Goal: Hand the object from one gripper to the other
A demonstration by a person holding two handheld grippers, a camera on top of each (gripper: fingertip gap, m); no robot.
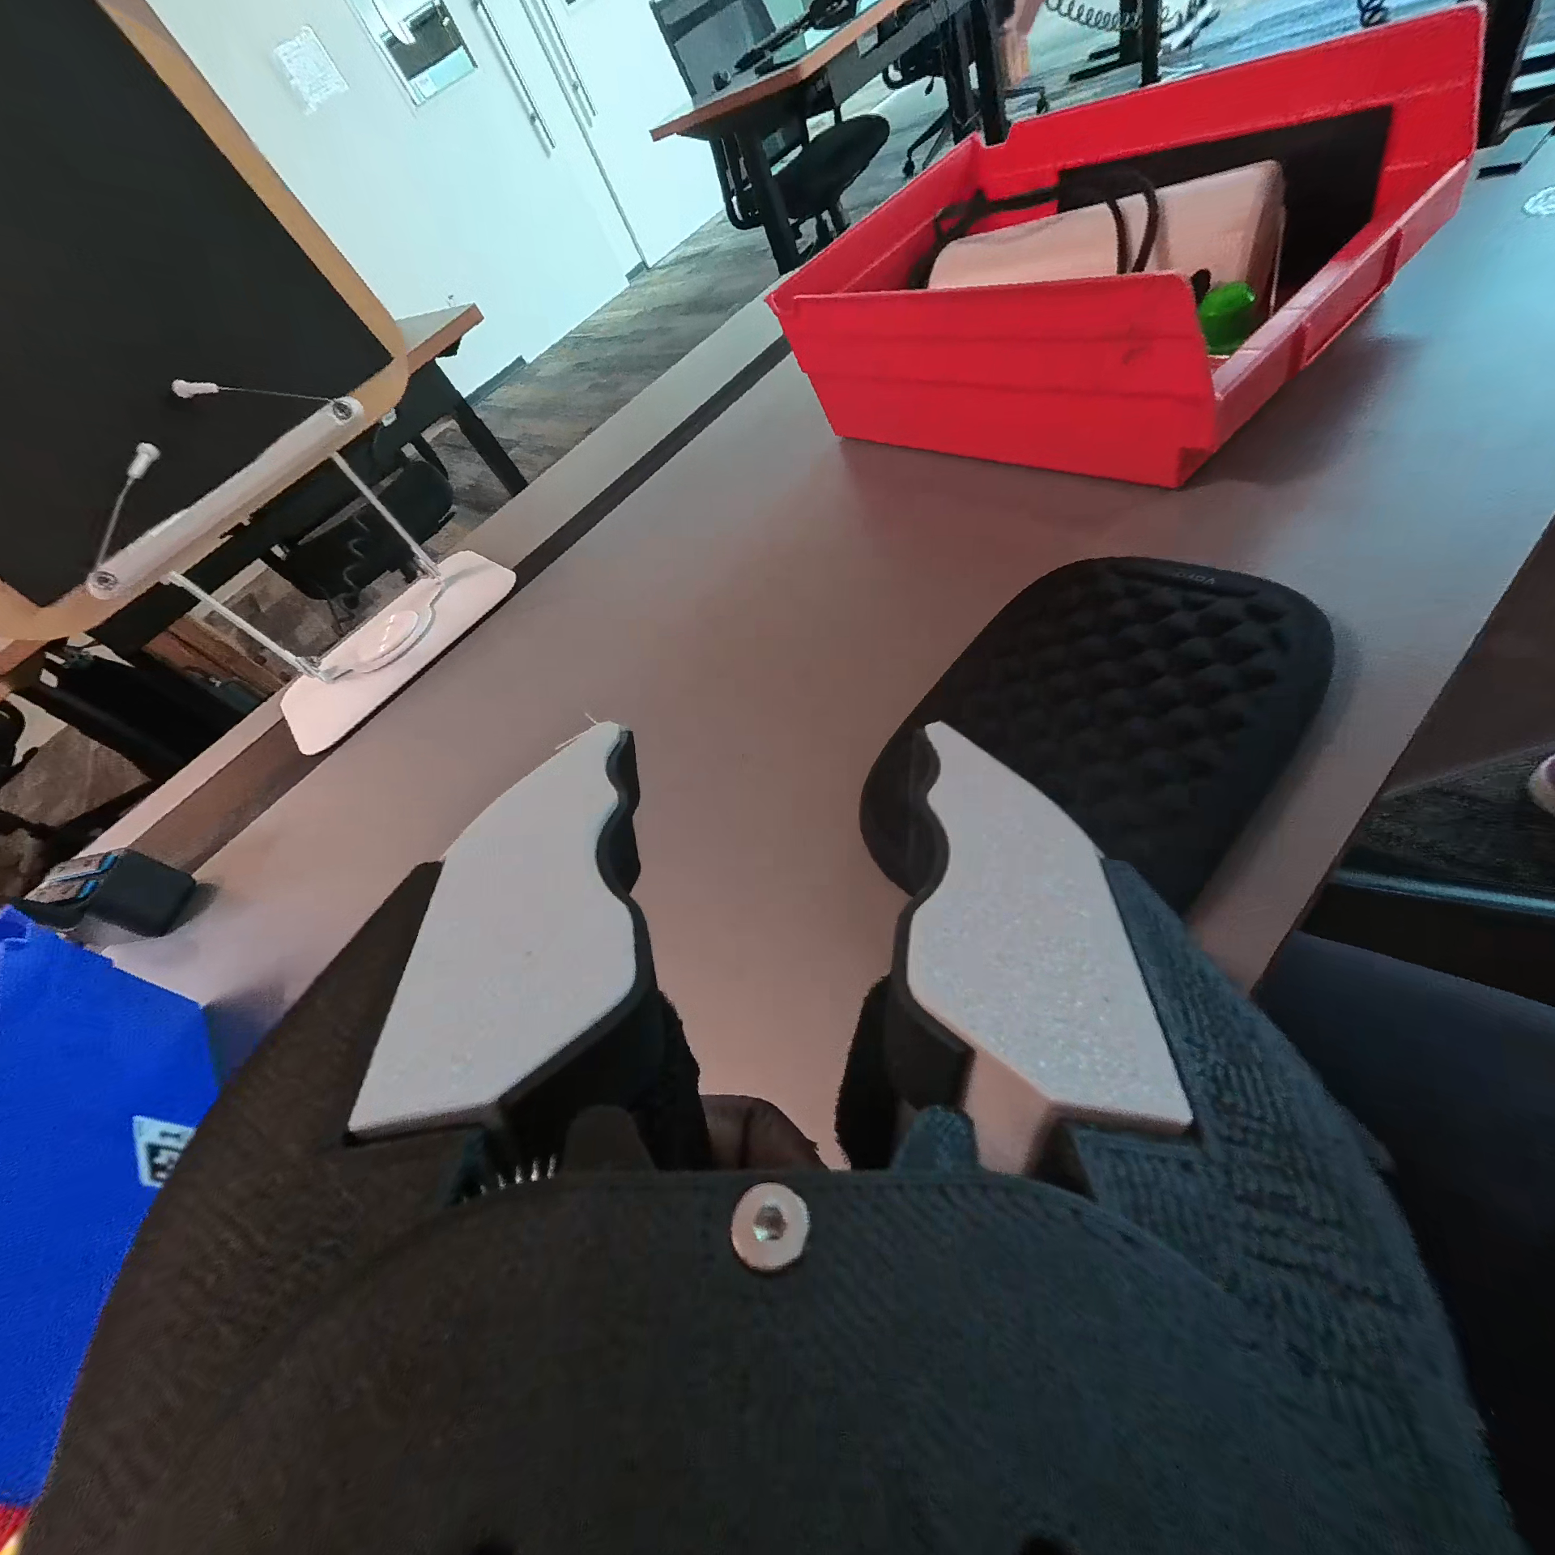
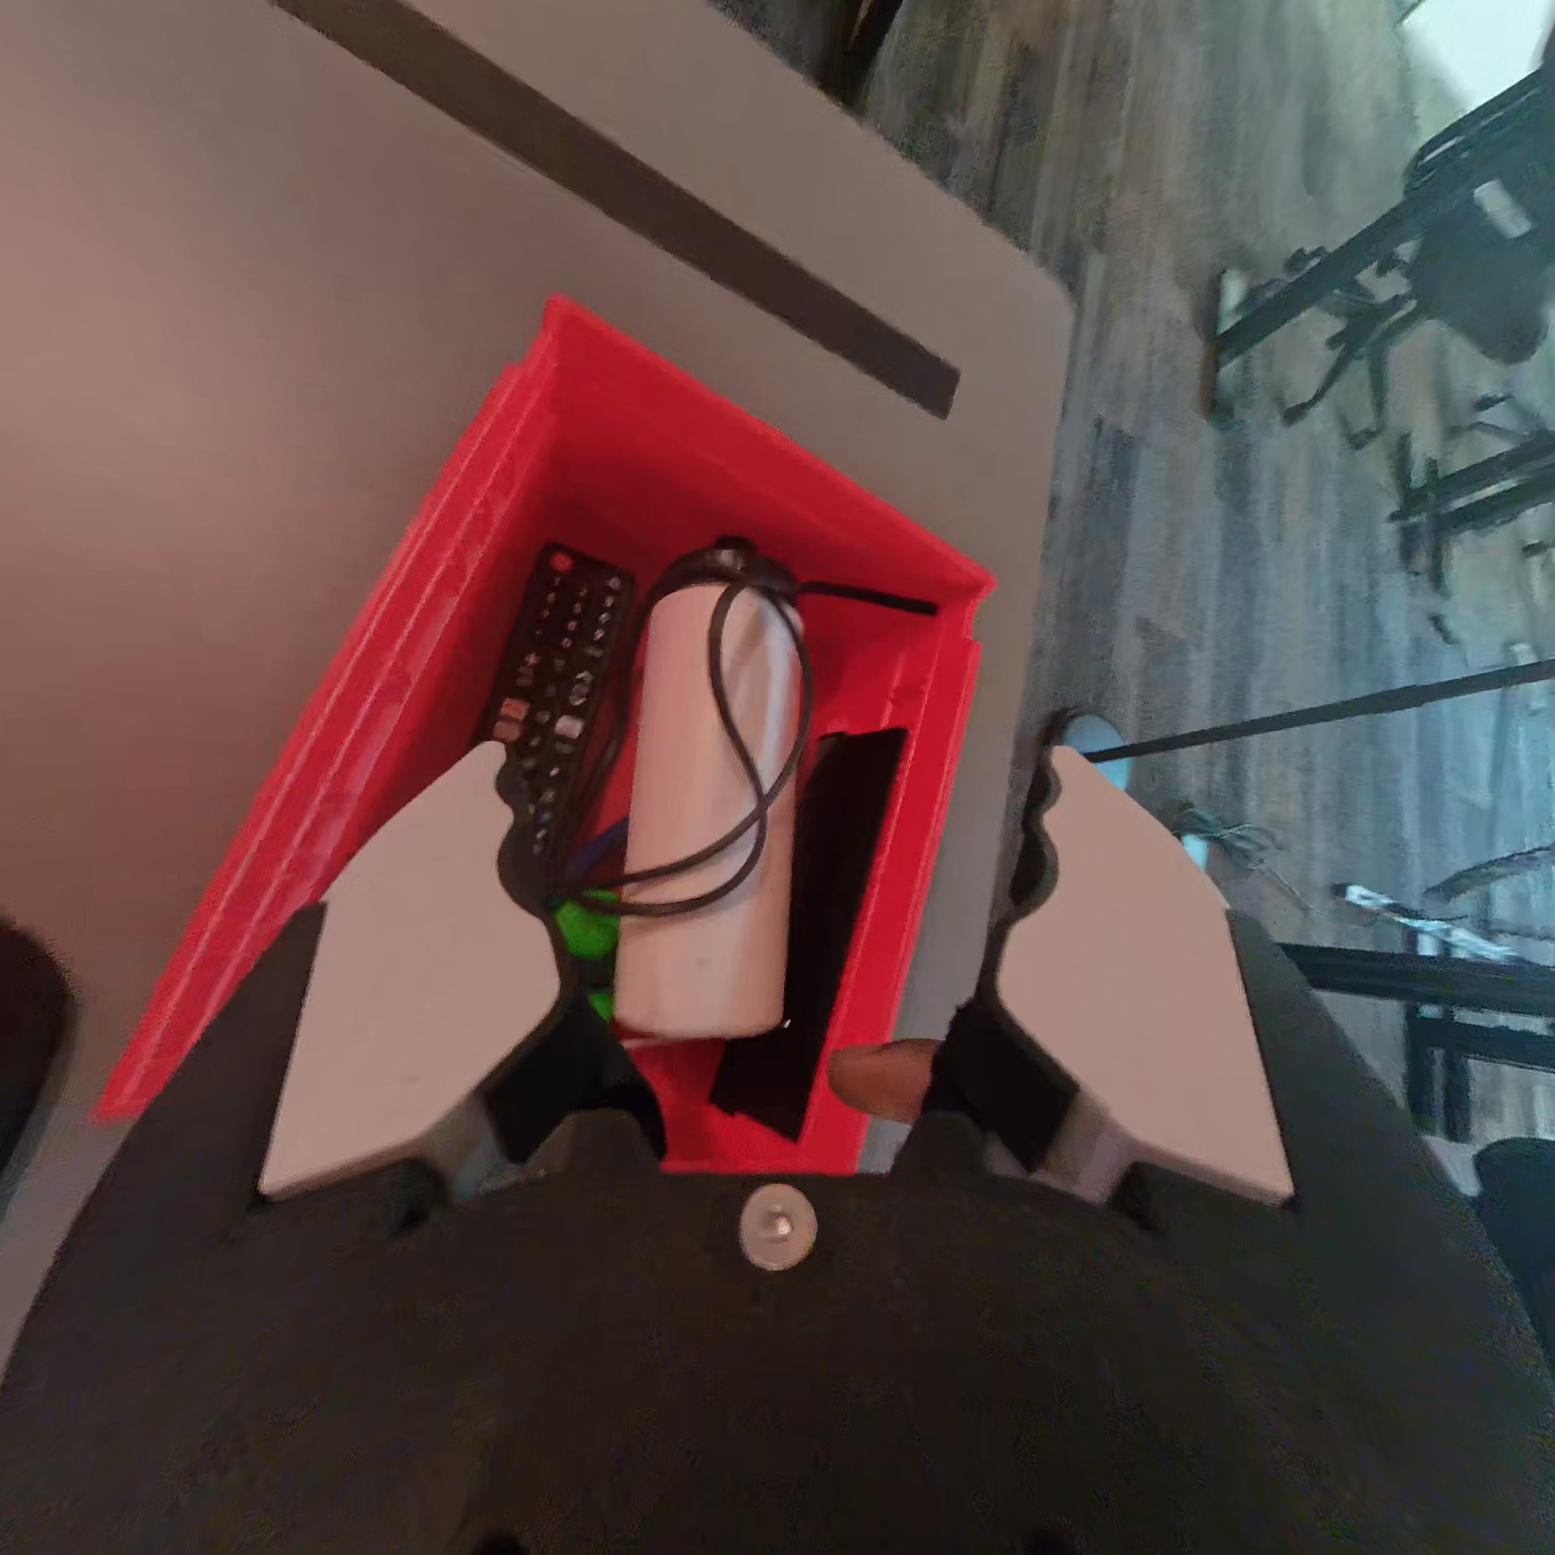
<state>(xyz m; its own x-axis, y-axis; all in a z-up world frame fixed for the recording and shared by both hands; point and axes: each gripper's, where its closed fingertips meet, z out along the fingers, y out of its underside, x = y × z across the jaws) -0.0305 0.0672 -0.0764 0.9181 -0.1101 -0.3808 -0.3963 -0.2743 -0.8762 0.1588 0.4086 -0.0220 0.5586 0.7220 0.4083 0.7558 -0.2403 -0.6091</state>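
While the right gripper (image 2: 770, 808) hangs above the red bin (image 2: 740, 471) with its jaws spread wide and nothing between them, the white bottle (image 2: 715, 808) lies on its side inside the bin. The bottle's long axis runs along the bin's length: its dark cap end (image 2: 728, 555) points toward the bin's far wall, its flat base toward the bin's near end. A thin black cord (image 2: 757, 757) loops over the bottle's body. Just beside the bottle, toward the bin's left wall, a black remote control (image 2: 559, 665) lies roughly parallel to it, and green pieces (image 2: 589, 926) show near the bottle's base. On the bottle's other side, against the bin's right wall, sits a flat black object (image 2: 829, 909) whose kind I cannot tell. A fingertip (image 2: 879, 1085) shows at the gripper's base by the bin's near end.

From the left wrist view, the left gripper (image 1: 770, 757) is well apart from the red bin (image 1: 1010, 370), low over the dark brown table (image 1: 715, 547), its jaws also spread wide and empty. The bottle (image 1: 1052, 244) shows as a pale shape inside the bin, with a green piece (image 1: 1228, 311) at the bin's near corner. A black textured pad (image 1: 1136, 698) lies on the table between the gripper and the bin, partly behind the gripper's right finger. Left of the bin, at the table's edge, stands a white base with thin rods (image 1: 395, 648).
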